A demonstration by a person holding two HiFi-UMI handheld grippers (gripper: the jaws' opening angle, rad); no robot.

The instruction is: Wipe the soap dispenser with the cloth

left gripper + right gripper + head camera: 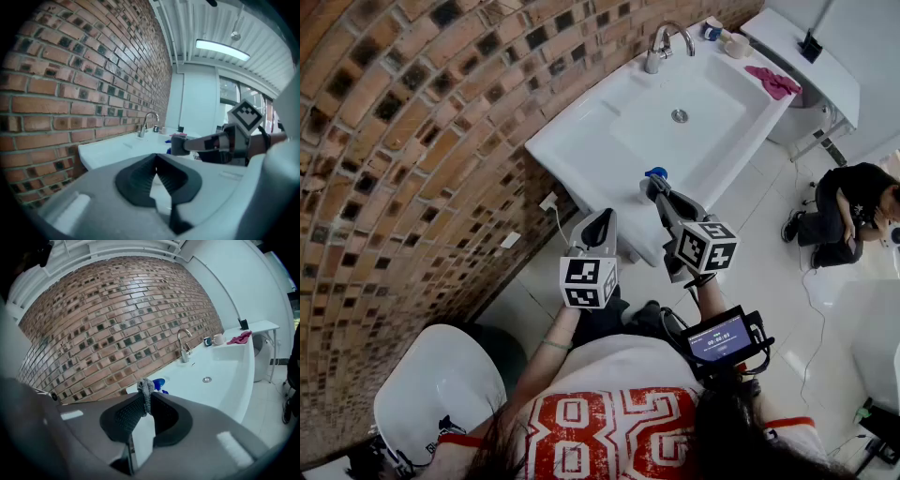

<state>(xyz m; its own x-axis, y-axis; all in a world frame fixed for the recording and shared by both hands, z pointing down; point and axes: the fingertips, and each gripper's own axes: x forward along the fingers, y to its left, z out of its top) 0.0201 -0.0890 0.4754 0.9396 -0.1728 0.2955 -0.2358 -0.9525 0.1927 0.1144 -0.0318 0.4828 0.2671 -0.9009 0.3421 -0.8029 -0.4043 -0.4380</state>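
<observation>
— What is the right gripper (656, 190) doing?

— It is pinching a grey cloth (144, 389) tight between its two jaws. A bit of the cloth is sticking up past the tips.

— Where is the soap dispenser (158, 382) standing?

— It is standing on the near edge of the white sink (581, 131), at about 7 o'clock from the drain (679, 115) in the head view. Only its blue top is showing. In the right gripper view the blue top is peeking out just behind the cloth. I cannot tell if they are touching.

— And the left gripper (156, 158)?

— Its jaws are pressed together and nothing is sitting between them. It is hanging in the air in front of the sink, at about 8 o'clock from the right gripper.

— What else is lying on the sink?

— The tap (661, 42) is standing at 12 o'clock from the drain. A pink cloth (773, 82) is lying at about 2 o'clock, on the far rim, and a small cup (736, 44) is sitting near the tap.
</observation>
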